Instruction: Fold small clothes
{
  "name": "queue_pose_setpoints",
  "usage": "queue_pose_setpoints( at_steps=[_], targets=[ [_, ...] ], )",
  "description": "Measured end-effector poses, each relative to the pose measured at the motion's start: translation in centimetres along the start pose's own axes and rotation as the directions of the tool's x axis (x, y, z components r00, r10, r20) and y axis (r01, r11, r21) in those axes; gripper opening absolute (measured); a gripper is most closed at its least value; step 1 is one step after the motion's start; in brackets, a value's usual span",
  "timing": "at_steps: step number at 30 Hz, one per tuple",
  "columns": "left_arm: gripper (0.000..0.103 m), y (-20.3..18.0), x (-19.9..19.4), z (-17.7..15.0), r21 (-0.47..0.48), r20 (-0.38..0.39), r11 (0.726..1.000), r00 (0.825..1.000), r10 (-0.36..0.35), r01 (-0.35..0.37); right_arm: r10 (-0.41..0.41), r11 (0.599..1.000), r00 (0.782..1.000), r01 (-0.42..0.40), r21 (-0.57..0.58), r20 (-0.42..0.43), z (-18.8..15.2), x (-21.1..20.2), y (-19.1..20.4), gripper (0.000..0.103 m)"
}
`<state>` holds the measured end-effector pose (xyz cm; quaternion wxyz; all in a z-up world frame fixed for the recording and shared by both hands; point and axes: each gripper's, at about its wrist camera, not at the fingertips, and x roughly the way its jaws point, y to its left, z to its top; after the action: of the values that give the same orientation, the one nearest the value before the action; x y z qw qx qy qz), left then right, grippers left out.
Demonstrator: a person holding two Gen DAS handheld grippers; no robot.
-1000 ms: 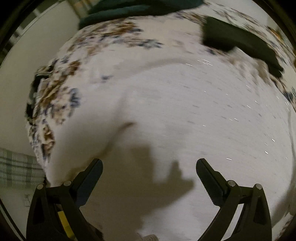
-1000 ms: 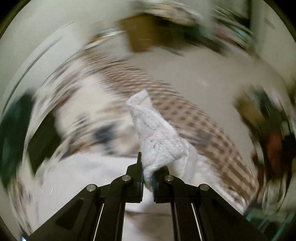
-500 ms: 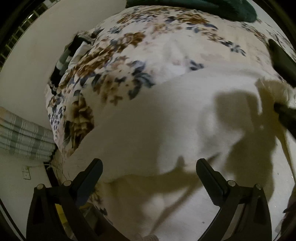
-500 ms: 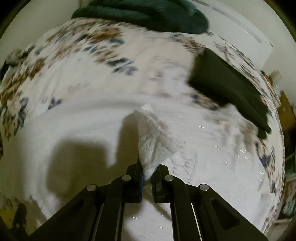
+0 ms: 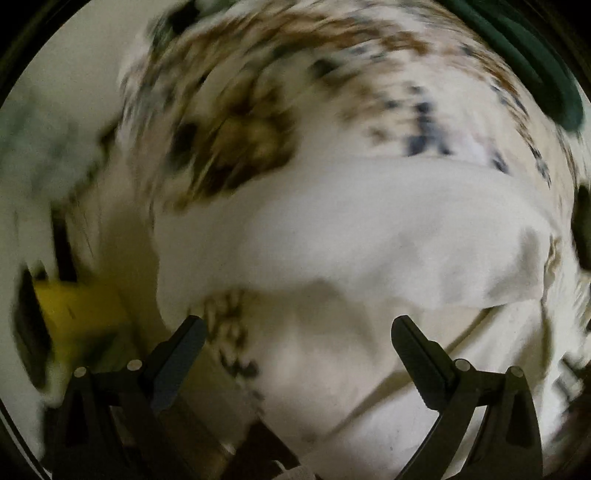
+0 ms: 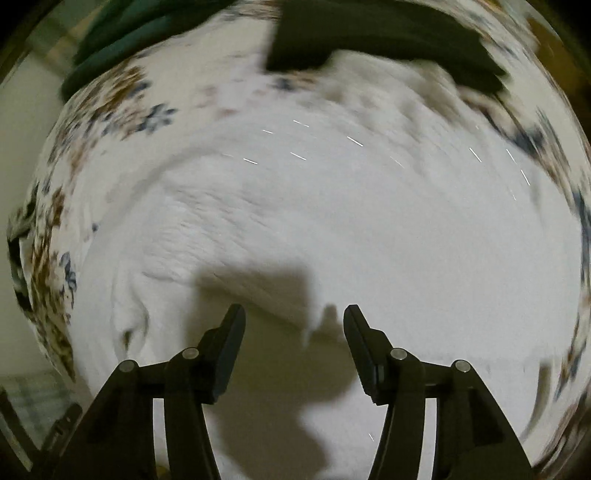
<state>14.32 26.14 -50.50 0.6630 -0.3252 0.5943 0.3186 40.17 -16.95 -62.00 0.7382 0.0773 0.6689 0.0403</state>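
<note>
Right gripper [image 6: 294, 314]: jaws just been opening, now apart, nothing between them, white knit garment [image 6: 332, 221] below, spread flat on floral bedspread [image 6: 122, 99] (gripper's shadow falls on it). Left gripper [image 5: 297, 326]: jaws wide apart, empty, pointing down over garment's [image 5: 351, 236] folded edge; view blurred. Farther off: dark folded cloth [image 6: 376, 33] touching garment's far edge, green cloth [image 6: 122, 40] at bedspread's far side. Yellow object [image 5: 74, 310] left, past bed edge, too blurred to identify.
</note>
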Motion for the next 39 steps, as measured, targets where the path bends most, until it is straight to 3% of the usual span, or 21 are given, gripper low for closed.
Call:
queue_pose_setpoints(
  at_steps=[2,3,4,6,8,9,10,12,14,16,19,20,22,24,26,28,31,34,35,38,39],
  targets=[
    [0.102,3.0,1.8,-0.2,-0.133,-0.060,0.987,0.994,-0.096,0.088,-0.016,0.998,1.000,0.017,0.054,-0.026,-1.0,0.0,-1.8,0.058],
    [0.099,4.3,2.7,-0.2,-0.221,-0.077,0.964,0.983,-0.167,0.146,-0.026,0.997,0.999,0.029,0.073,-0.040,-1.4,0.6,-2.4,0.058],
    [0.099,5.4,3.9,-0.2,-0.322,-0.076,0.919,0.961,-0.265,0.228,-0.037,0.995,0.998,0.042,0.087,-0.053,-1.7,0.9,-2.9,0.058],
    [0.096,6.3,5.6,0.0,-0.446,-0.036,0.832,0.922,-0.385,0.330,-0.048,0.992,0.996,0.057,0.111,-0.076,-2.5,1.5,-3.8,0.058],
    [0.085,6.2,7.0,0.6,-0.504,0.006,0.778,0.902,-0.433,0.376,-0.045,0.989,0.995,0.057,0.135,-0.094,-3.4,1.9,-4.4,0.058],
    [0.070,5.9,7.8,1.2,-0.515,0.025,0.770,0.905,-0.426,0.376,-0.050,0.987,0.994,0.065,0.147,-0.098,-3.8,2.1,-4.8,0.058],
    [0.047,5.8,8.2,1.6,-0.523,0.032,0.772,0.913,-0.407,0.362,-0.053,0.986,0.994,0.068,0.153,-0.099,-4.0,2.2,-5.1,0.058],
    [0.019,5.7,8.7,2.5,-0.546,0.052,0.775,0.937,-0.345,0.316,-0.056,0.983,0.994,0.073,0.169,-0.098,-4.4,2.2,-5.7,0.058],
    [0.012,6.0,7.8,3.2,-0.563,0.106,0.764,0.944,-0.311,0.315,-0.065,0.981,0.994,0.080,0.177,-0.090,-4.5,2.0,-6.3,0.058],
    [0.011,5.2,5.9,3.8,-0.523,0.149,0.800,0.956,-0.253,0.294,-0.070,0.980,0.995,0.082,0.181,-0.070,-4.6,1.3,-7.1,0.058],
    [0.010,2.2,1.9,5.0,-0.374,0.222,0.897,0.962,-0.160,0.236,-0.073,0.978,0.997,0.079,0.193,-0.040,-4.7,0.2,-8.5,0.058],
    [0.010,0.2,0.0,5.5,-0.286,0.266,0.937,0.956,-0.123,0.200,-0.071,0.977,0.997,0.076,0.202,-0.031,-4.7,-0.2,-9.0,0.058],
    [0.010,-3.3,-2.8,6.2,-0.146,0.338,0.978,0.936,-0.093,0.150,-0.056,0.972,0.998,0.058,0.228,-0.016,-5.0,-1.2,-10.8,0.058],
    [0.010,-6.4,-4.9,6.8,-0.010,0.398,0.994,0.912,-0.099,0.112,-0.042,0.964,0.999,0.041,0.264,-0.002,-5.6,-2.1,-13.0,0.058],
    [0.010,-10.1,-7.1,6.4,0.125,0.443,0.988,0.886,-0.139,0.092,-0.034,0.957,0.999,0.031,0.287,0.006,-5.2,-3.4,-14.7,0.058],
    [0.010,-15.2,-8.8,5.2,0.273,0.466,0.958,0.860,-0.207,0.083,-0.027,0.945,0.999,0.018,0.327,0.024,-5.8,-4.5,-17.3,0.058],
    [0.010,-23.8,-10.4,1.4,0.474,0.446,0.876,0.833,-0.328,0.091,-0.029,0.923,0.998,0.007,0.384,0.050,-6.0,-5.4,-20.9,0.058],
    [0.010,-32.0,-10.7,-4.6,0.649,0.354,0.750,0.823,-0.444,0.126,-0.039,0.895,0.997,0.003,0.446,0.071,-6.1,-6.2,-24.7,0.058],
    [0.010,-35.2,-10.3,-7.4,0.711,0.296,0.688,0.827,-0.478,0.144,-0.041,0.886,0.996,0.000,0.464,0.079,-6.2,-6.4,-25.5,0.058],
    [0.010,-40.8,-9.6,-13.9,0.812,0.188,0.560,0.833,-0.521,0.167,-0.068,0.861,0.993,0.009,0.509,0.098,-6.7,-7.1,-28.8,0.058],
    [0.011,-42.8,-8.8,-16.8,0.850,0.134,0.497,0.840,-0.526,0.176,-0.077,0.852,0.992,0.012,0.523,0.102,-7.1,-7.4,-30.1,0.058]
  ],
)
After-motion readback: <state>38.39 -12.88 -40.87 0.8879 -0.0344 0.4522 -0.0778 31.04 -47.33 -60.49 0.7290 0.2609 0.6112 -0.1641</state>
